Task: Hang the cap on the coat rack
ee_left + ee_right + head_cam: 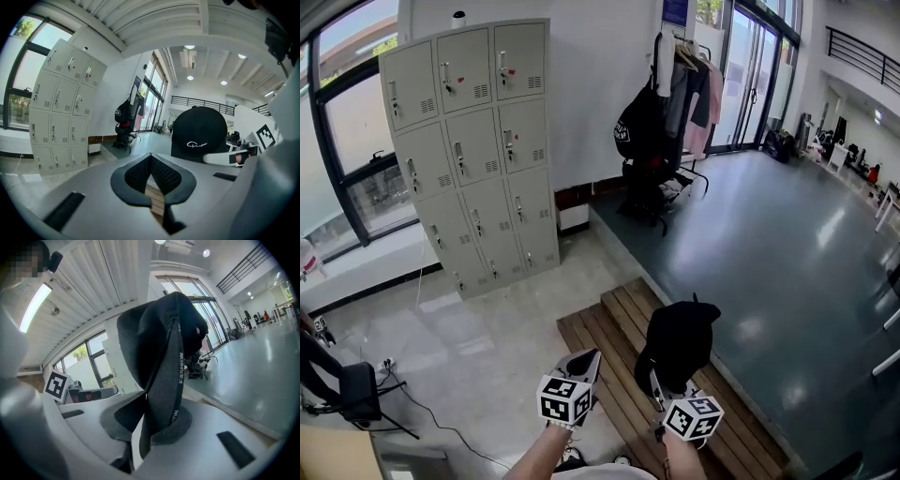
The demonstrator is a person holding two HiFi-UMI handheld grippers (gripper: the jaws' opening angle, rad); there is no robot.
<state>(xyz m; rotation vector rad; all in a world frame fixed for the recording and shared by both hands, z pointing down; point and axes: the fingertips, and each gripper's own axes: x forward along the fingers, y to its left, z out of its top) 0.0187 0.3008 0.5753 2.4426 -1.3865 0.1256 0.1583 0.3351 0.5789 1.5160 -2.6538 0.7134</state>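
Right gripper view | right gripper (pixel 143 398) clamped on cap (pixel 152 333) strap (pixel 179 376) | left gripper (pixel 151 157) closed, empty | risk: thin strap slipped loose before far coat rack (pixel 673 80)

The lockers (pixel 473 150) stood far left against the wall (pixel 591 94), the coat rack (pixel 670 103) to their right, by the glass doors (pixel 750 75). Near, the cap (pixel 680 337), in the right gripper (pixel 655 381), was above the wooden boards (pixel 619 328), right of the left gripper (pixel 586 361).

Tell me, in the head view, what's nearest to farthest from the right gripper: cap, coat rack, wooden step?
1. Cap, held in the right gripper's jaws.
2. Wooden step, just below it.
3. Coat rack, far back by the wall.
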